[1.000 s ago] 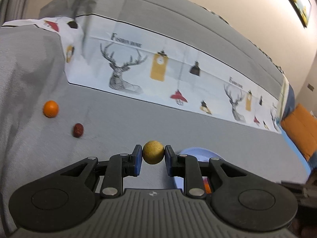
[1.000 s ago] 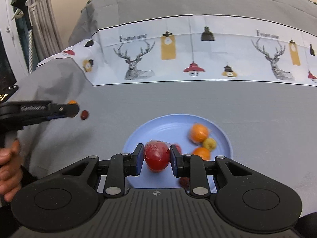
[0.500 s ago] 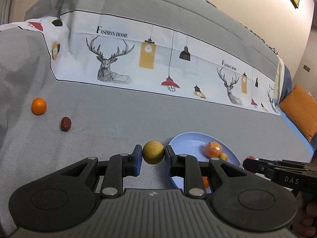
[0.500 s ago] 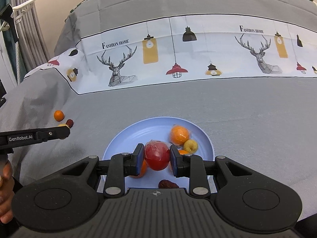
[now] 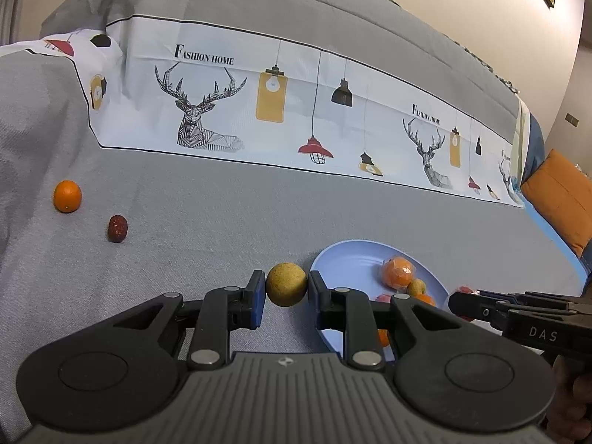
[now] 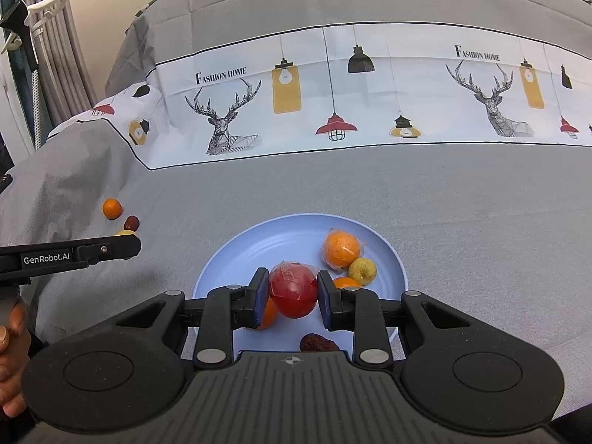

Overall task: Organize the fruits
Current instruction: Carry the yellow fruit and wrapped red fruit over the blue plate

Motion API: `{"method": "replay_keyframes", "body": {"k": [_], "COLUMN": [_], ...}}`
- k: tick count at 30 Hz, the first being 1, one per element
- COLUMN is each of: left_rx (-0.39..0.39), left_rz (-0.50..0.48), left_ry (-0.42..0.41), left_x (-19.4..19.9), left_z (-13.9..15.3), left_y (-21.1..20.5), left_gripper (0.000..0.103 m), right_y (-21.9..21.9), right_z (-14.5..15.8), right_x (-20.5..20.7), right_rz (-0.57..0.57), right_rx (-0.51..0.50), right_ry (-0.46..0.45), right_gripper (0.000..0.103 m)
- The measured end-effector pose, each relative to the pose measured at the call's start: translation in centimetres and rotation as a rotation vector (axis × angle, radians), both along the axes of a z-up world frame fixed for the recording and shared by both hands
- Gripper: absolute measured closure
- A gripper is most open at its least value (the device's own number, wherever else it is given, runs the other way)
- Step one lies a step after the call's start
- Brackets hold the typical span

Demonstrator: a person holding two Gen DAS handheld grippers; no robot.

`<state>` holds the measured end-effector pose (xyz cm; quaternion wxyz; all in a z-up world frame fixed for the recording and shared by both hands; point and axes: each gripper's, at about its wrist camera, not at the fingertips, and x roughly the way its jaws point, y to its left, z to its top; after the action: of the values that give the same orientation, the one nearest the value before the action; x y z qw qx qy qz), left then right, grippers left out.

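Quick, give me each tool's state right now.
Left tool: closed on the yellow-brown round fruit.
Right tool: closed on the plastic-wrapped red fruit, over the blue plate.

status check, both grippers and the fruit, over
Left gripper shut on yellow-brown fruit, beside blue plate. Right gripper shut on wrapped red fruit, over plate. Orange and date loose on cloth.

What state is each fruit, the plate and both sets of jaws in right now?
left gripper: jaws shut on the yellow-brown ball fruit, held beside the plate.
right gripper: jaws shut on the wrapped red fruit, over the plate.
blue plate: upright on the grey cloth, holding several fruits.
wrapped orange: lying in the plate.
small orange: loose on the cloth.
dark red date: loose on the cloth.
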<state>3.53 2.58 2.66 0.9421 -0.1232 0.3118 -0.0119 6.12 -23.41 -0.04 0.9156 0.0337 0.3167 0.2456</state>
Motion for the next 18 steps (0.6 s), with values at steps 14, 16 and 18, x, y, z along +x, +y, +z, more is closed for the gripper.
{"method": "replay_keyframes", "body": {"k": [14,16,18], "left_rx": [0.000,0.001,0.001], "left_rz": [0.001,0.001,0.001], "left_ry": [0.000,0.000,0.000], "left_x": [-0.04,-0.03,-0.04], "left_z": [-0.02,-0.02,-0.02], "left_y": [-0.05,-0.04,-0.06], "left_gripper": [0.076,0.076,0.076], "right_y": [0.16,0.17,0.16], "right_z": [-0.02,-0.02,-0.01], "right_x": [-0.08,-0.08,-0.07], "right_rz": [0.004,0.003,0.003], "right_rx": [-0.006,-0.006,-0.006], "right_ry": [0.001,0.000,0.001], "right_gripper": [0.074,0.074,0.074]}}
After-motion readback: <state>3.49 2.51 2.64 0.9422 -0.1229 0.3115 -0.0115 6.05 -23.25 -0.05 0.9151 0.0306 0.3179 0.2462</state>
